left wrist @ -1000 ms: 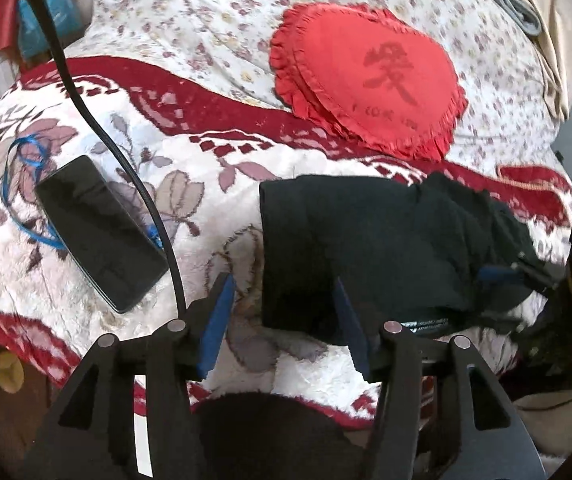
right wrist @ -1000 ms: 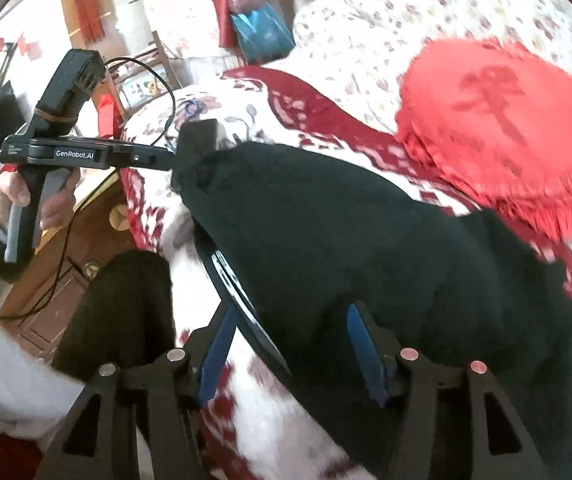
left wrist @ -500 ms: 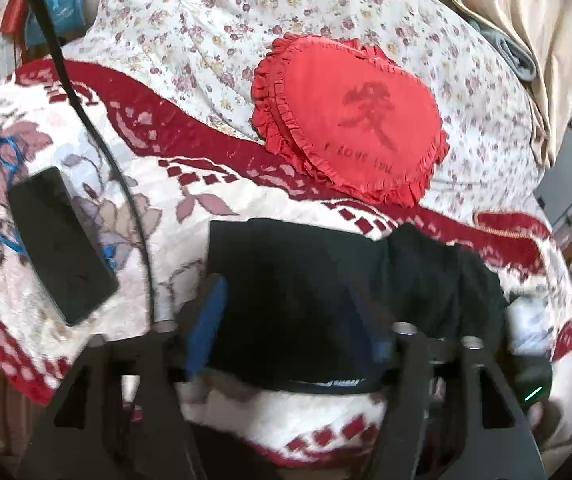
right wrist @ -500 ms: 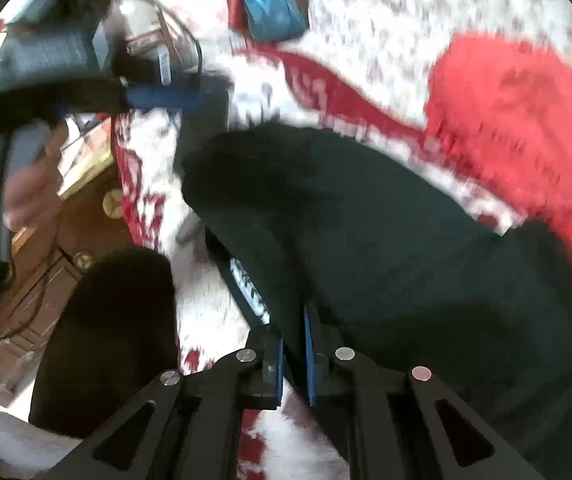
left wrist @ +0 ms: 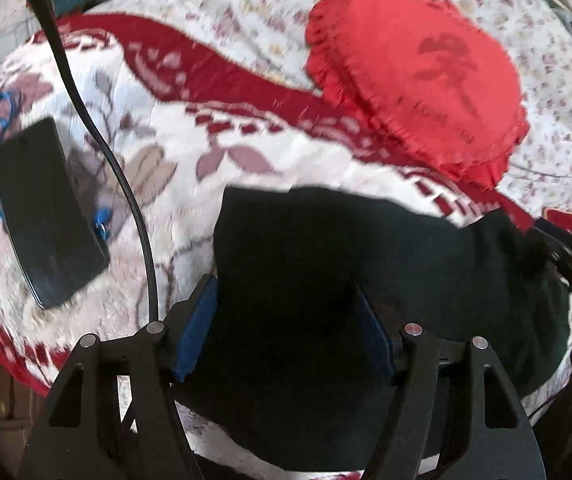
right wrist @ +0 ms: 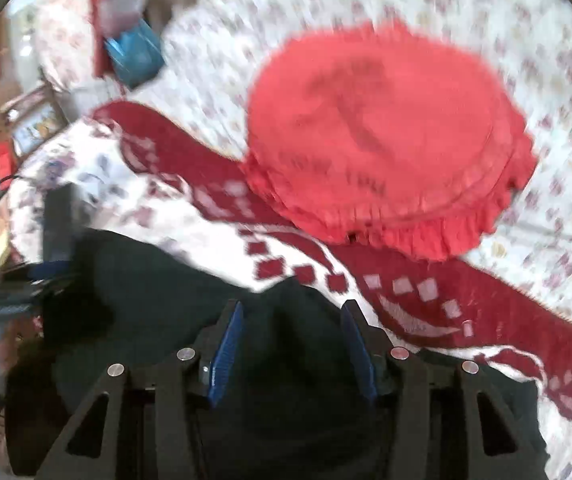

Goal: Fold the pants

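The black pants (left wrist: 326, 264) lie folded in a compact pile on the red and white floral blanket (left wrist: 190, 184). My left gripper (left wrist: 286, 300) is open, its blue-padded fingers spread over the pile's left part. My right gripper (right wrist: 290, 328) is open with its fingers over the pants (right wrist: 158, 280) at the pile's right end. The right gripper's body shows dark and blurred at the right edge of the left wrist view (left wrist: 570, 256). The left gripper shows blurred at the left edge of the right wrist view (right wrist: 46, 272).
A red heart-shaped cushion (left wrist: 418, 76) lies behind the pants, also in the right wrist view (right wrist: 378, 140). A black phone (left wrist: 46, 208) with a blue cord lies on the blanket at left. A black cable (left wrist: 126, 184) runs down beside it. A blue bag (right wrist: 134, 56) sits far back.
My right gripper was shut on the pants' edge half a second ago and has now opened and swung toward the cushion. My left gripper stays open over the pile, now closer.
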